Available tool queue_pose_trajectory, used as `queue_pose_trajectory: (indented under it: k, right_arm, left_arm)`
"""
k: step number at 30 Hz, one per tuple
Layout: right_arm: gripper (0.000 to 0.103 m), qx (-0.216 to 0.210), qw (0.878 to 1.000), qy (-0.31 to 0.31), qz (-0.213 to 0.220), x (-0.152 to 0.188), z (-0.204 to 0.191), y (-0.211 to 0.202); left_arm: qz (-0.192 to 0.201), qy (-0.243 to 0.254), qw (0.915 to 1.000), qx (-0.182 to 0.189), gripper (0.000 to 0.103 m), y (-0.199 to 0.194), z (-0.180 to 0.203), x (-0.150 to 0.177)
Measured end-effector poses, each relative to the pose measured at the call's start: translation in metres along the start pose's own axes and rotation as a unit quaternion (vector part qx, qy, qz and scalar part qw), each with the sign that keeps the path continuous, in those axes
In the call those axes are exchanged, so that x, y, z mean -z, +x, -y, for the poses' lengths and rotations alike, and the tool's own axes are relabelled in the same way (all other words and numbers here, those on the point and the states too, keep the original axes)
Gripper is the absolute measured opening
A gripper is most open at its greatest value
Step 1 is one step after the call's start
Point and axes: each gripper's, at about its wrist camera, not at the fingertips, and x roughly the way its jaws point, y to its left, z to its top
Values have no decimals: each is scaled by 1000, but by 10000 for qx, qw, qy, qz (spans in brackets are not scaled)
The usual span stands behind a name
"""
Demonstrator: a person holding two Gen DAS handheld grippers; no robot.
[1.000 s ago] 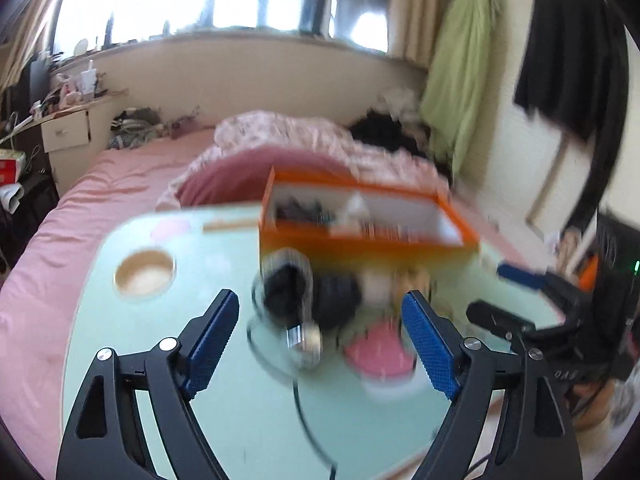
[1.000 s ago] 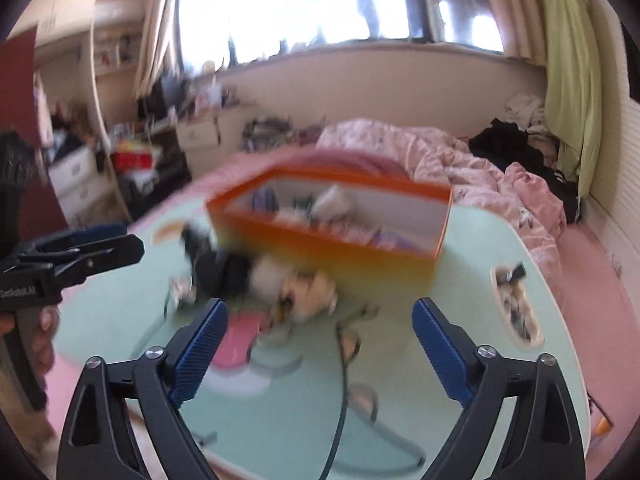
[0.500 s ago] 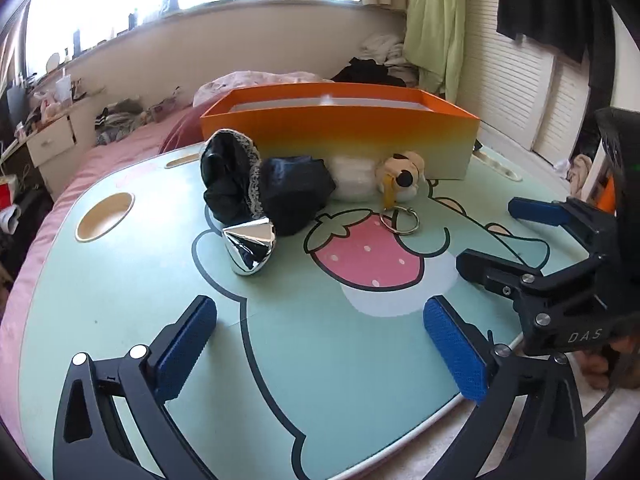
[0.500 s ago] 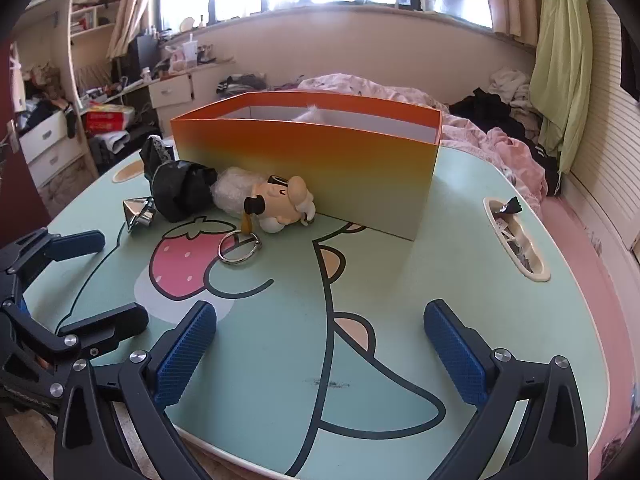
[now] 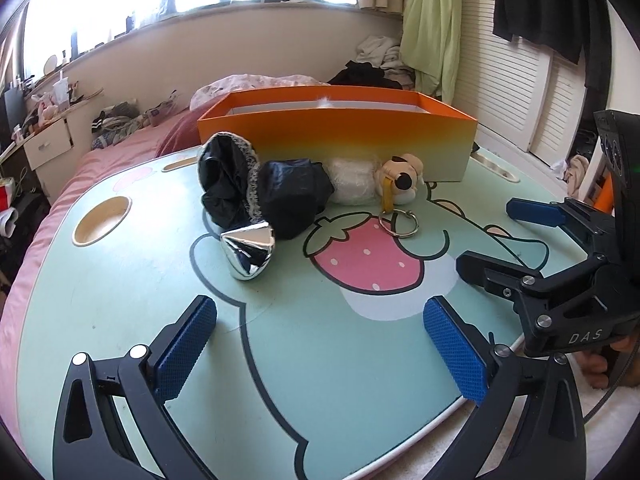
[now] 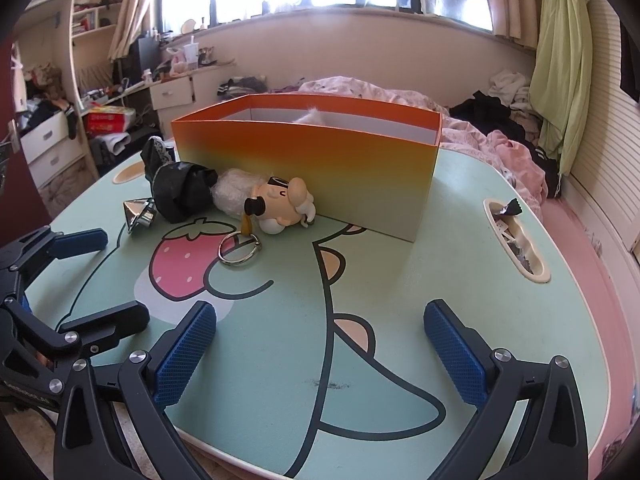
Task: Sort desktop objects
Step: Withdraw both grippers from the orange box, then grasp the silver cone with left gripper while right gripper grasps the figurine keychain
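Observation:
An orange box (image 5: pixel 340 140) (image 6: pixel 312 168) stands at the back of the mint cartoon table (image 5: pixel 320 360) (image 6: pixel 380 320). In front of it lie a black fabric bundle (image 5: pixel 256 192) (image 6: pixel 180 188), a shiny silver piece (image 5: pixel 248 252) (image 6: pixel 138 212), and a plush doll with a key ring (image 5: pixel 396 192) (image 6: pixel 276 204). My left gripper (image 5: pixel 320 344) is open and empty near the table's front edge. My right gripper (image 6: pixel 320 348) is open and empty, also near the front; it shows in the left wrist view (image 5: pixel 508 240).
A bed with pink bedding (image 6: pixel 500 140) lies behind the table. The table has a round cup recess (image 5: pixel 102 220) at the left and a slot holding small items (image 6: pixel 516 240) at the right. Drawers and clutter (image 6: pixel 60 132) stand at the far left.
Both grippers have come down from a high, blurred view to just above the table near its front edge. The objects have not moved. Both grippers stay open.

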Motion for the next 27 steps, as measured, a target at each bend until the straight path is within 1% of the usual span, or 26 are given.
queue_pose_trajectory:
  k: [2, 3, 5, 7, 8, 10, 12, 14, 16, 18, 20, 21, 22, 23, 25, 26, 27]
  right_arm:
    - [103, -9, 10000, 3, 3, -1, 0, 0]
    - [103, -2, 10000, -2, 1, -1, -1, 0]
    - [103, 4, 10000, -1, 7, -1, 0, 0]
    - [103, 0, 10000, -2, 3, -1, 0, 0]
    - [103, 0, 10000, -1, 6, -1, 1, 0]
    - [103, -6, 10000, -2, 4, -1, 1, 0]
    - [103, -4, 10000, -4, 4, -1, 1, 0]
    - [103, -2, 10000, -12, -17, -1, 1, 0]
    - [103, -39, 10000, -22, -56, -7, 0, -2]
    - [103, -209, 9997, -7, -146, -14, -1, -1]
    - [103, -257, 9995, 95, -122, -28, 0, -1]
    - [103, -237, 9996, 112, -92, -33, -1, -2]
    - [102, -212, 9997, 104, -67, -41, -2, -1]
    - [100, -154, 9998, 57, -94, -51, -5, 1]
    - [85, -223, 9995, 34, -219, -63, -10, 9]
    - [81, -313, 9989, 73, -328, -68, -11, 15]
    - [75, -376, 9984, 116, -407, -71, -11, 20]
  left_arm:
    - [84, -95, 9996, -243, 102, -5, -5, 0]
    - [131, -116, 9996, -222, 101, -8, -7, -1]
    - [217, -291, 9992, -143, 94, -14, -16, -5]
    - [141, -451, 9989, -59, 80, -14, -23, -10]
    - [31, -506, 9987, 5, 76, -11, -26, -12]
    - [-247, -686, 9972, 168, 63, -3, -31, -15]
    - [-238, -754, 9966, 217, 63, -2, -31, -20]
    - [-187, -729, 9971, 139, 63, -1, -30, -26]
    - [-209, -688, 9974, 57, 63, 2, -29, -31]
    - [-262, -696, 9972, -8, 63, 7, -29, -34]
    - [-281, -628, 9976, -10, 63, 10, -29, -36]
    - [-290, -560, 9980, -7, 49, 11, -29, -36]
    - [-364, -431, 9984, 7, 31, 14, -26, -36]
    - [-379, -361, 9986, 25, 30, 13, -26, -36]
    - [-291, -278, 9991, 128, 30, 7, -22, -32]
    - [-249, -277, 9992, 174, 30, 3, -22, -32]
    - [-205, -271, 9992, 219, 30, 0, -22, -32]
